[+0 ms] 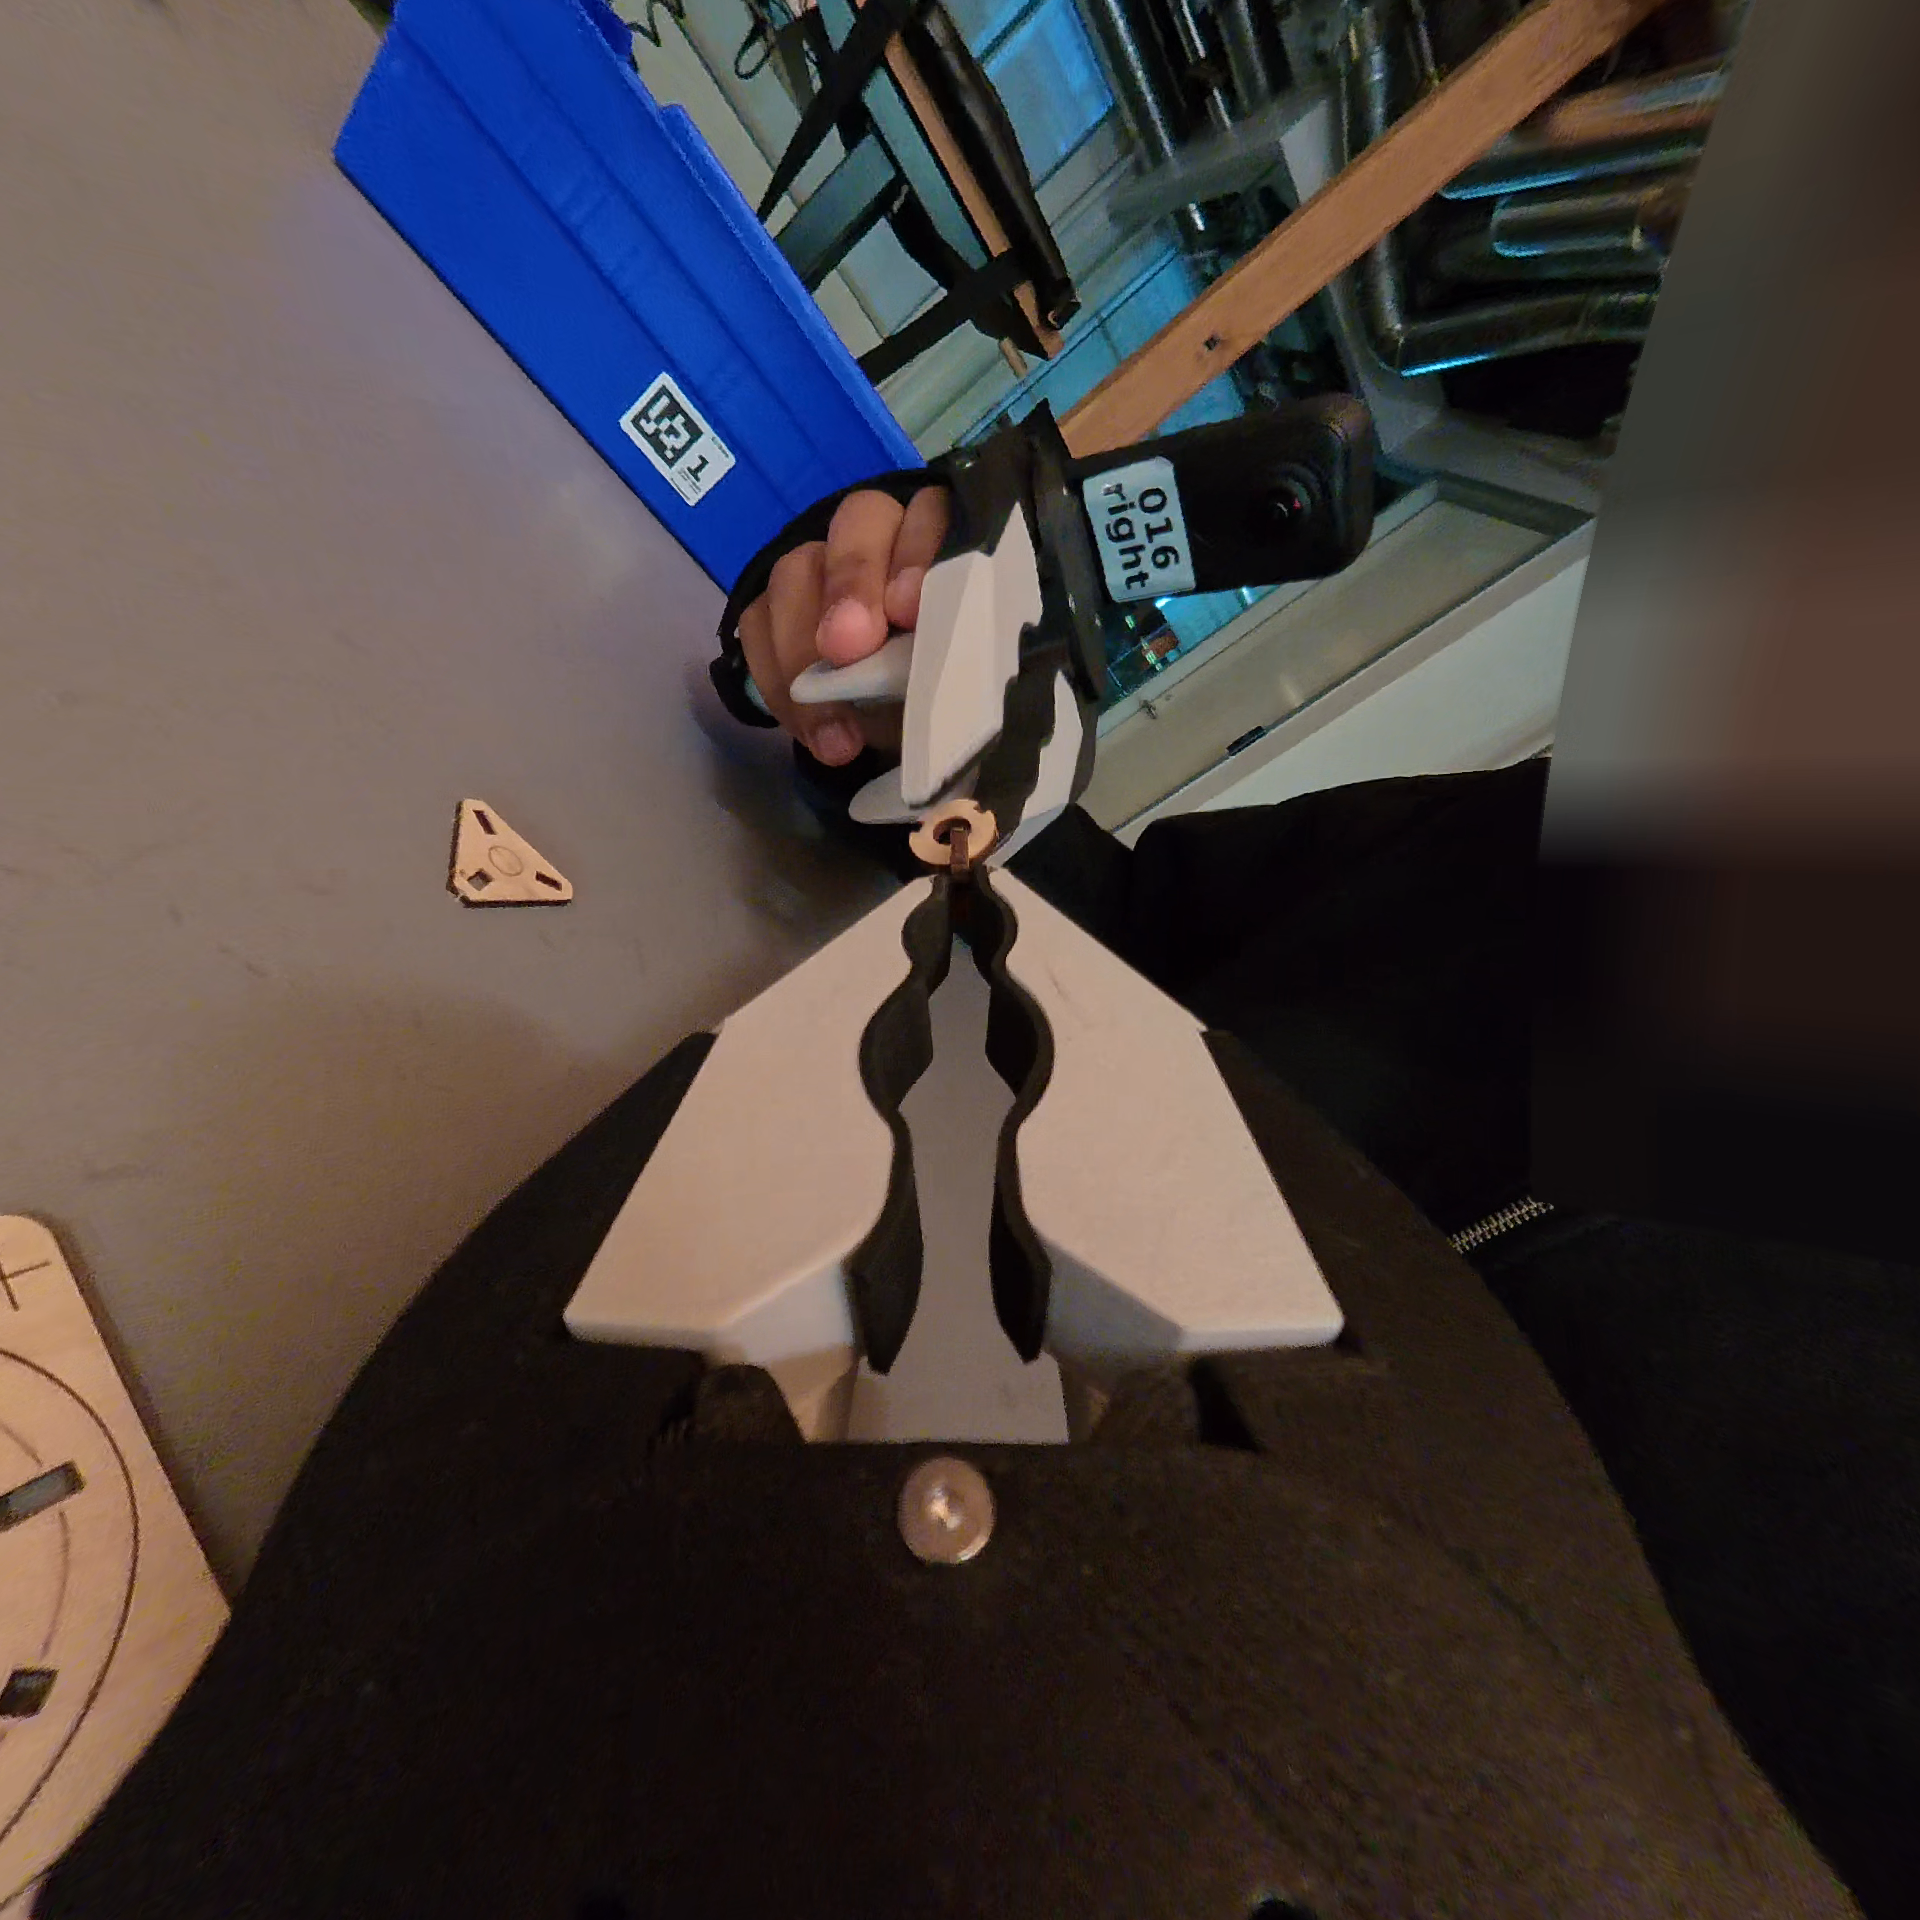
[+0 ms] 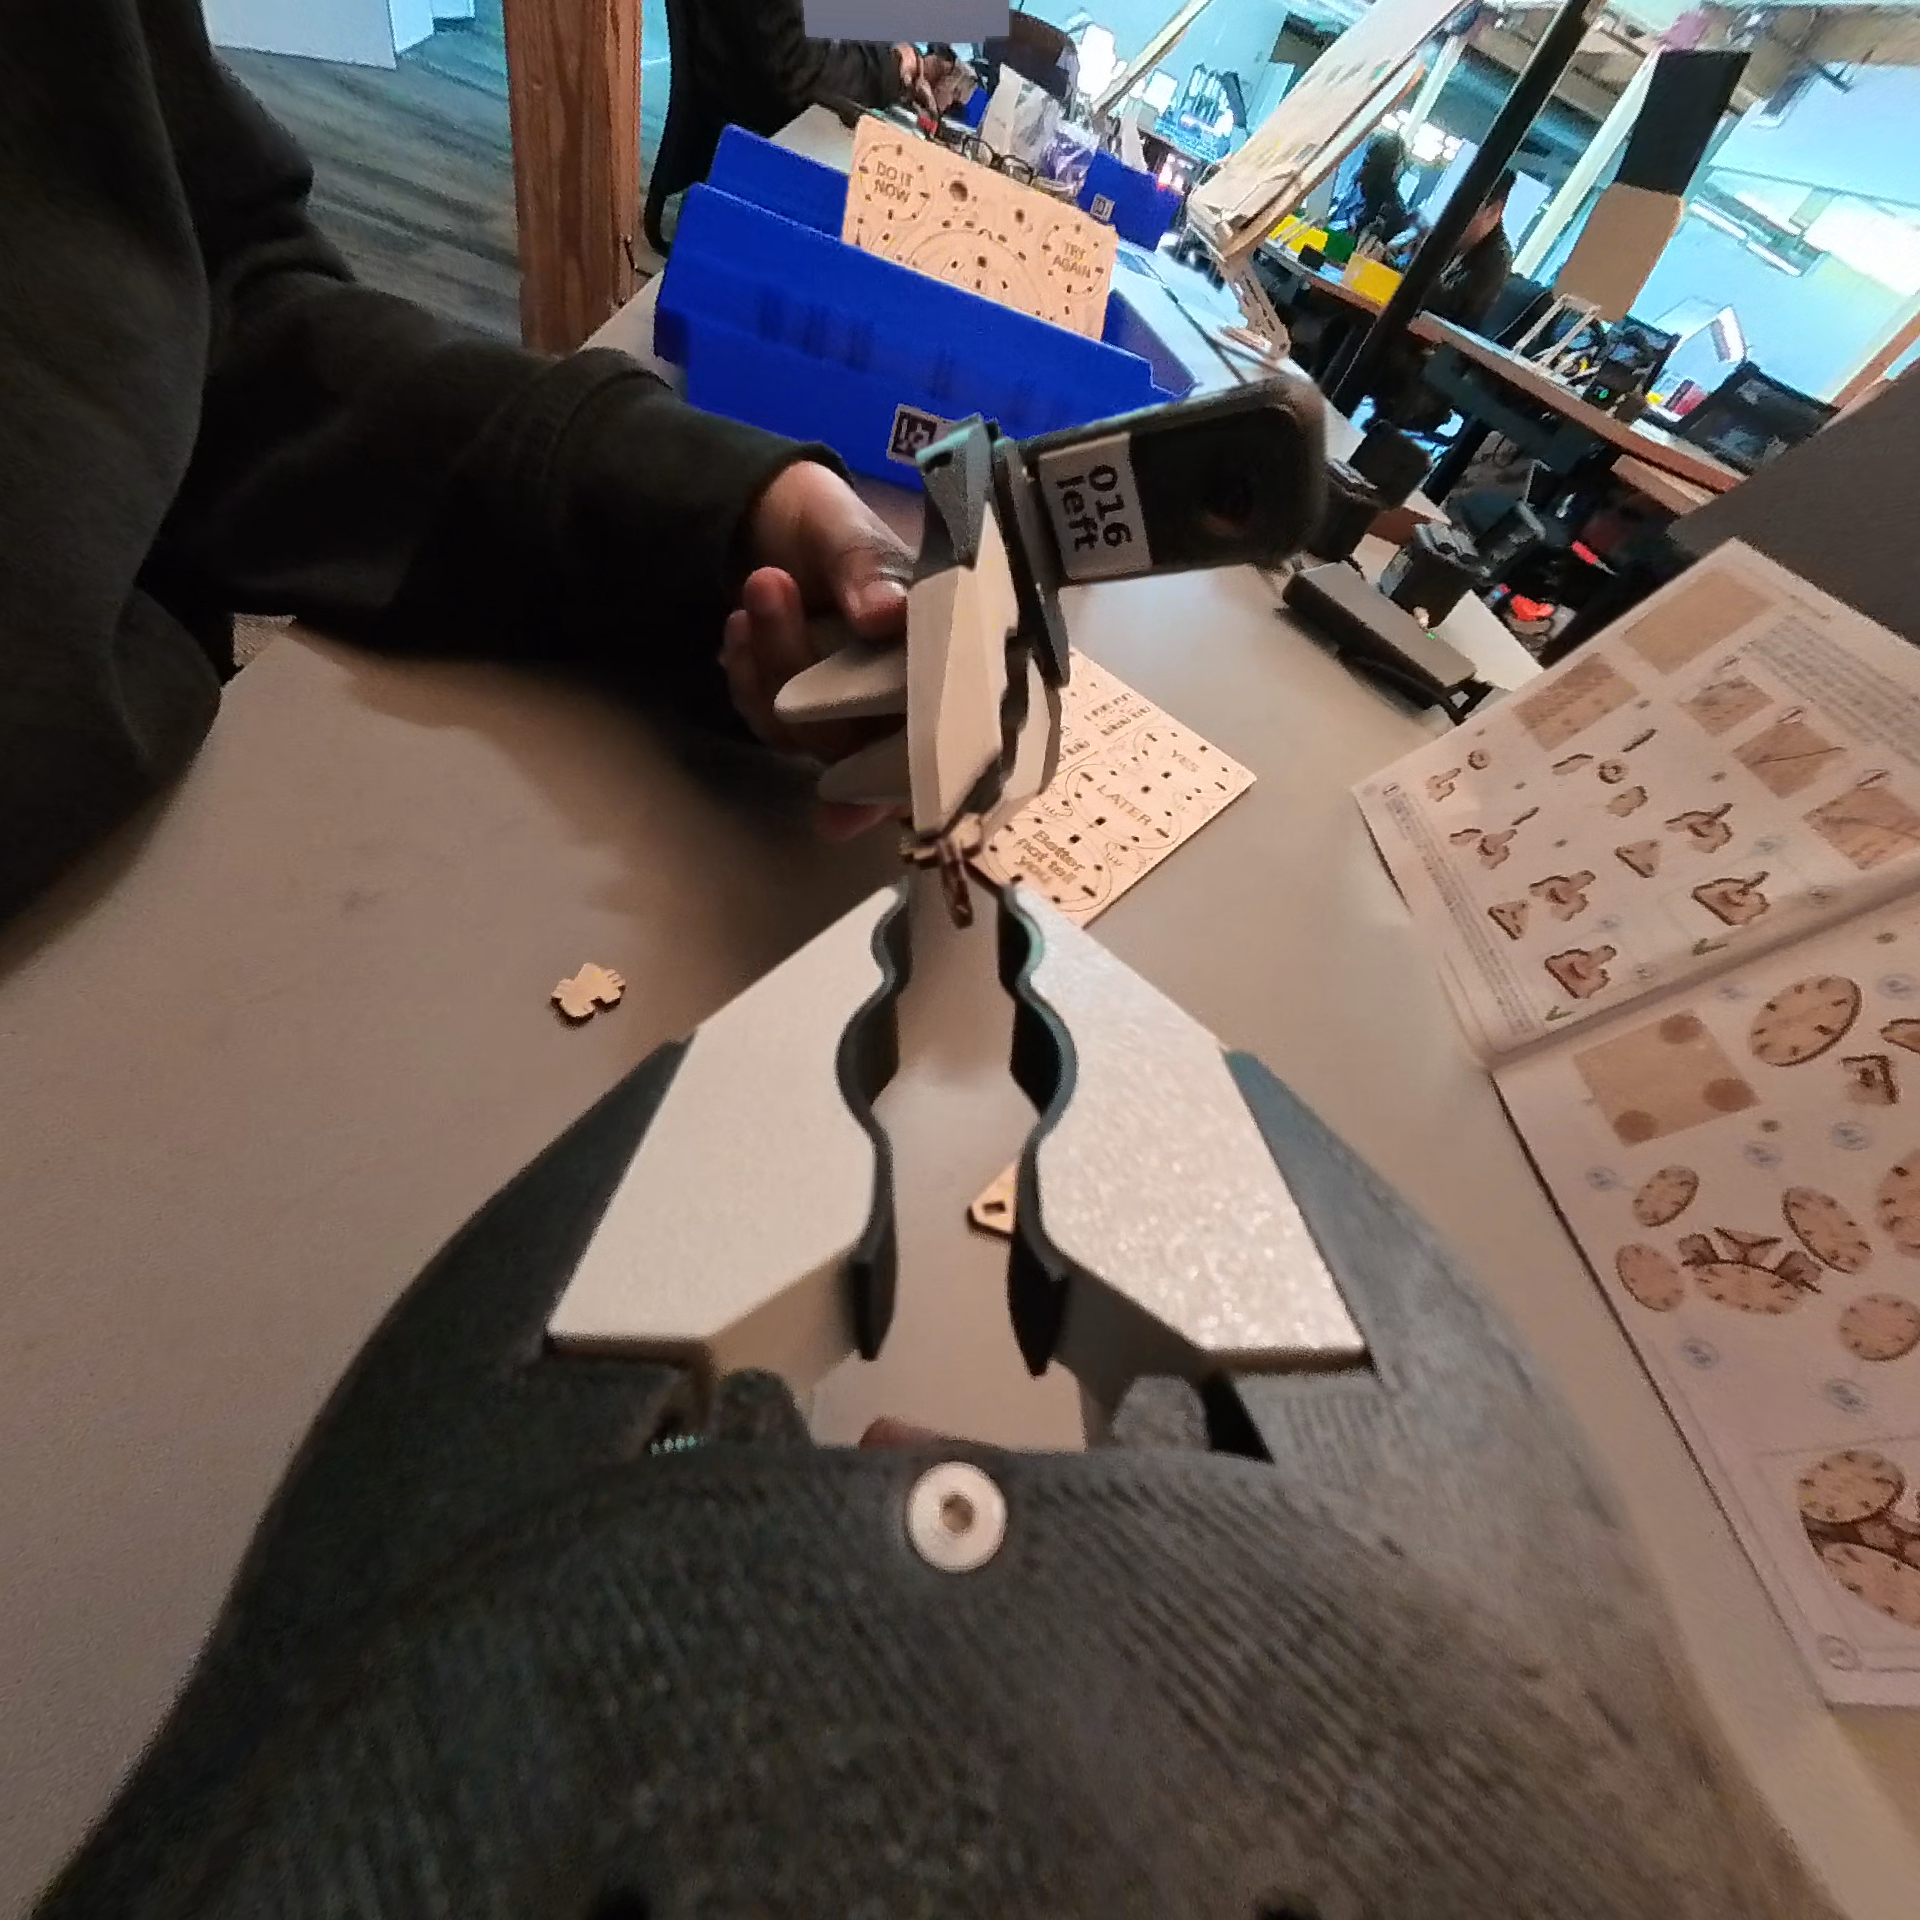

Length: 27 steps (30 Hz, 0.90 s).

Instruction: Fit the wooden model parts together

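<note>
My left gripper (image 1: 958, 891) is shut on a thin dark wooden peg (image 1: 960, 864) and holds it in the air above the grey table (image 1: 208, 623). A small pale wooden ring (image 1: 932, 837) sits on the peg's far end. In the right wrist view the peg (image 2: 958, 896) sticks out from the left gripper's tips (image 2: 951, 821) and ends between my right gripper's fingers. My right gripper (image 2: 954, 914) is open. Both pads stand clear of the peg, with a gap on each side. In the left wrist view its tips (image 1: 982, 816) are right at the ring.
A triangular wooden piece (image 1: 506, 857) lies on the table, and also shows in the right wrist view (image 2: 995, 1210). A small loose wooden piece (image 2: 588, 992) lies left. A slotted wooden sheet (image 2: 1132, 800), an open instruction booklet (image 2: 1662, 935) and blue bins (image 2: 883, 322) lie beyond. My left and right fingertips are right by each other.
</note>
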Tool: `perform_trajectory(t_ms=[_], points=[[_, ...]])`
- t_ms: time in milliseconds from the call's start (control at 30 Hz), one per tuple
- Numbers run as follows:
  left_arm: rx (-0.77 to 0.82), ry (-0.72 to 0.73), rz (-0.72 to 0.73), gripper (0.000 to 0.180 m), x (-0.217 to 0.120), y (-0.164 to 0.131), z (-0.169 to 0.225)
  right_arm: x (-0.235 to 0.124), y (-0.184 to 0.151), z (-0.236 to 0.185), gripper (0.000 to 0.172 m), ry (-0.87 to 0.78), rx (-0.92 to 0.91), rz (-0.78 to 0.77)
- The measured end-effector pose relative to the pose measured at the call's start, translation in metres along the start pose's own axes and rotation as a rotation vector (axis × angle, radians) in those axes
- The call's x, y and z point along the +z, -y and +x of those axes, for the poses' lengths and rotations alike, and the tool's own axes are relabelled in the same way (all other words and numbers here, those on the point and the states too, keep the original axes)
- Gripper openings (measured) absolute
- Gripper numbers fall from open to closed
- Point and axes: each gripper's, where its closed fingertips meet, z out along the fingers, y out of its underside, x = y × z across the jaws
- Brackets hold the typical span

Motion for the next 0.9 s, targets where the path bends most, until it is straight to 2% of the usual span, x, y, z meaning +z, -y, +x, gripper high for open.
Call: perform_trajectory(t_ms=[133,500,667,900], points=[[0.005,-0.001,0.003,0.002,0.001,0.0,0.001,0.001,0.001,-0.003,0.0,0.007,-0.008,0.001],[-0.011,-0.013,0.026,0.002,0.001,0.003,0.002,0.001,0.001,0.0,0.0,-0.003,0.018,0.005],[-0.012,0.03,0.001,0.001,0.002,-0.001,-0.005,0.0,-0.006,0.003,0.0,-0.011,0.01,-0.039],[0.019,0.059,-0.022,0.001,0.004,-0.004,-0.005,-0.006,-0.014,0.016,0.0,-0.038,0.105,-0.053]])
